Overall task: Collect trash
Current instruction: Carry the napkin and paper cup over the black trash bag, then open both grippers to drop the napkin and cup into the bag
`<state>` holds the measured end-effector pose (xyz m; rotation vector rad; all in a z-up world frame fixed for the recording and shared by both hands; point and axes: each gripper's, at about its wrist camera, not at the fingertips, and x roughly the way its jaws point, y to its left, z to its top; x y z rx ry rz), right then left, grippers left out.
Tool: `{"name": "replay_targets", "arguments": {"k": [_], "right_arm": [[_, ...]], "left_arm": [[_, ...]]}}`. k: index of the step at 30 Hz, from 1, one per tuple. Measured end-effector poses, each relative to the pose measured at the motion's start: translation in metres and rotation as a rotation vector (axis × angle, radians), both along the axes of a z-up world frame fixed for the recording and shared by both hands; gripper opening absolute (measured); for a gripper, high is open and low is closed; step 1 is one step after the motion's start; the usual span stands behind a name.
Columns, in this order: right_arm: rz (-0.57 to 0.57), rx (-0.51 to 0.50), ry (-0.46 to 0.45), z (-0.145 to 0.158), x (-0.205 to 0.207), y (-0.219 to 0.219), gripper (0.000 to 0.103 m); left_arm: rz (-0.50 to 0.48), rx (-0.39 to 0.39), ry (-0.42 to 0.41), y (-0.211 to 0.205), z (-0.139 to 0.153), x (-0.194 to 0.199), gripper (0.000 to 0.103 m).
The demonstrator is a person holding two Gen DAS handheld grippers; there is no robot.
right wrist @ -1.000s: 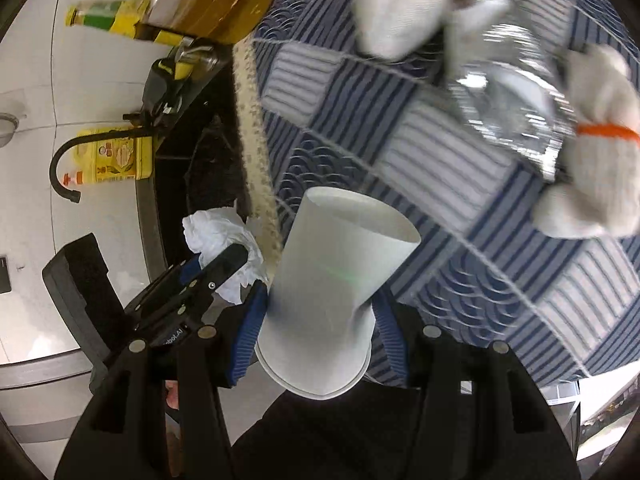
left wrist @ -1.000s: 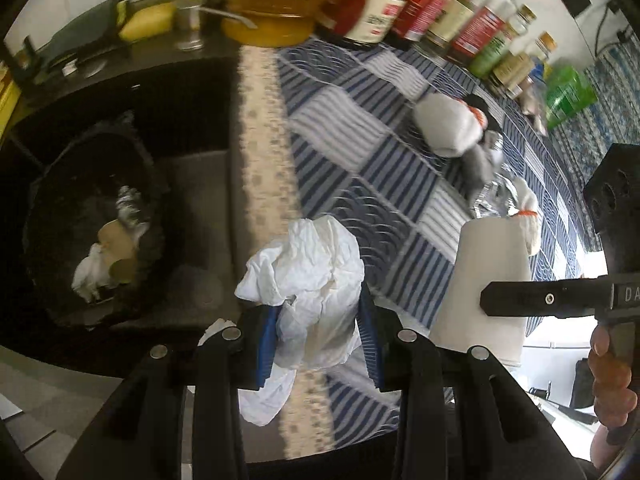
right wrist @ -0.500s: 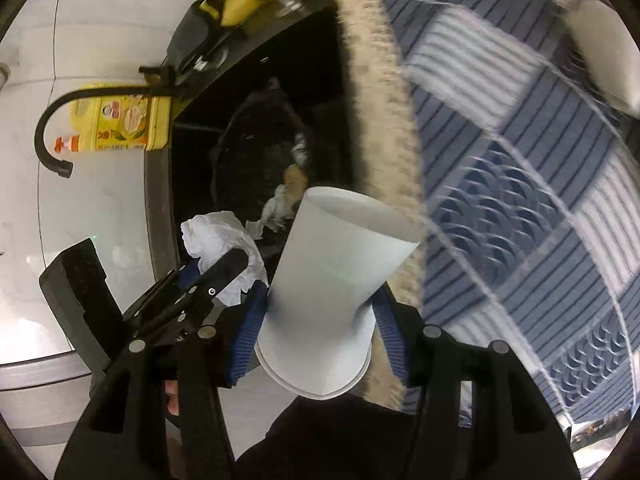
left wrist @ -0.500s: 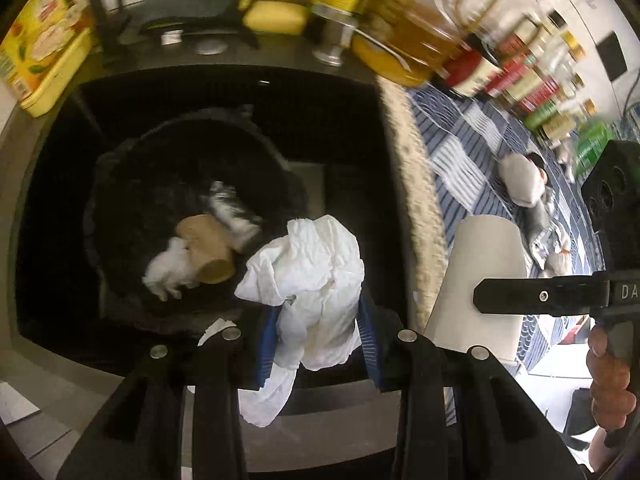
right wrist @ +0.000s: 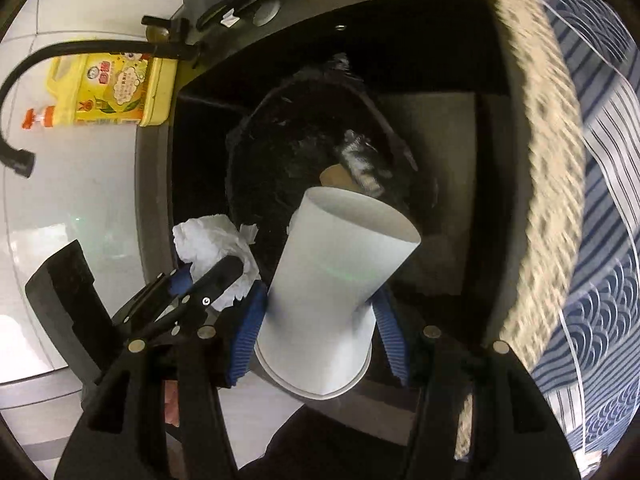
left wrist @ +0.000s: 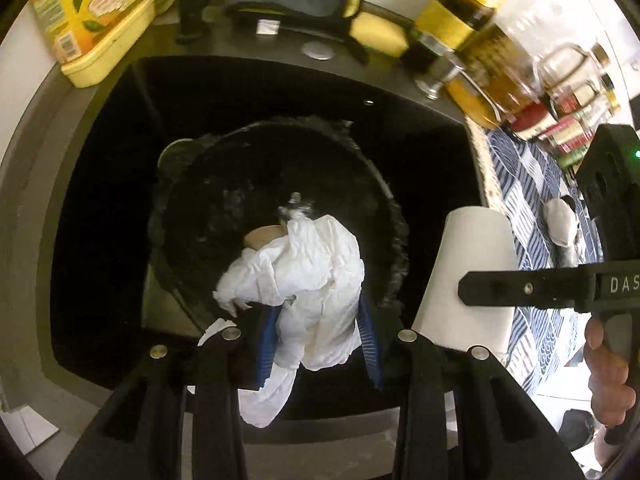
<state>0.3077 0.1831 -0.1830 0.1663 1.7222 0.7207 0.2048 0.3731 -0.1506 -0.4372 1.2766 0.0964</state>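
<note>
- Left gripper (left wrist: 316, 320) hangs over the black-lined bin (left wrist: 384, 192), pads clamped on crumpled white tissue (left wrist: 308, 276) trailing below the fingers.
- Right gripper (right wrist: 320, 328) alongside pinches a white paper cup (right wrist: 332, 280) near its rimmed mouth, base pointing forward toward the bin.

the left gripper (left wrist: 316, 322) is clamped on a crumpled white tissue (left wrist: 308, 276) at the frame's centre, over a black-lined trash bin (left wrist: 224, 184) in a dark sink (left wrist: 100, 184). at right, the right gripper (left wrist: 480, 292) pinches a white paper cup (left wrist: 472, 248). a yellow detergent bottle (left wrist: 92, 16) lies upper left.
</note>
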Motion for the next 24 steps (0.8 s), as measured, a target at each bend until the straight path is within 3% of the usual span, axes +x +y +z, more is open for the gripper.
{"name": "replay_targets", "arguments": {"k": [16,19,20,24], "right_arm": [[0.036,-0.052,0.015,-0.009,0.026,0.074,0.055],[0.042,-0.056,0.023,-0.011,0.03,0.08,0.057],[0.048,-0.06,0.029,-0.013,0.03,0.082,0.063],[0.027,-0.082,0.027,-0.014,0.034,0.077,0.067]], "left_arm": [[0.033,-0.043,-0.006,0.053,-0.011,0.019,0.034],[0.05,-0.07,-0.013,0.059,-0.013,0.023,0.041],[0.058,-0.069,-0.013,0.061,-0.014,0.023,0.048],[0.077,-0.073,-0.008,0.068,-0.017,0.024,0.049]]}}
